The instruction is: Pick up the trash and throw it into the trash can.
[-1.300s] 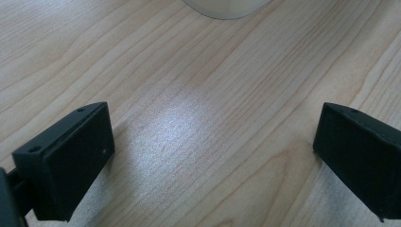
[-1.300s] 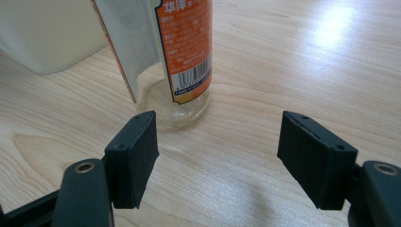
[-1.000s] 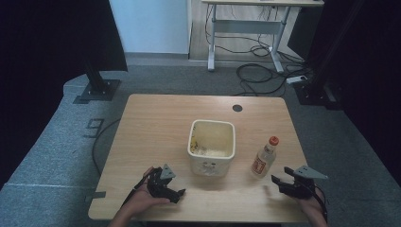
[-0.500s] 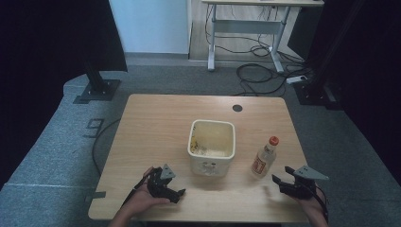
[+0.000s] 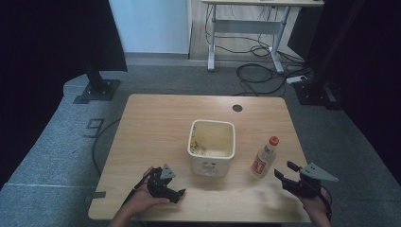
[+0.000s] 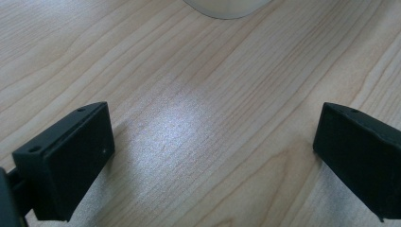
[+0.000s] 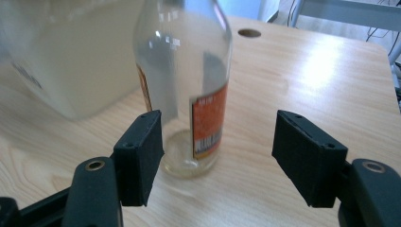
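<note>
A clear glass bottle with an orange cap and orange label stands upright on the wooden table, right of a cream square bucket. My right gripper is open near the table's front right, a short way from the bottle. In the right gripper view the bottle stands just beyond the gap between the two jaws, slightly left of its middle, and my right gripper holds nothing. My left gripper rests open at the front left, over bare wood, with the bucket's base ahead.
A round cable hole sits near the table's far edge. Beyond the table are a white desk frame, loose cables on the grey floor and black stand bases at both sides.
</note>
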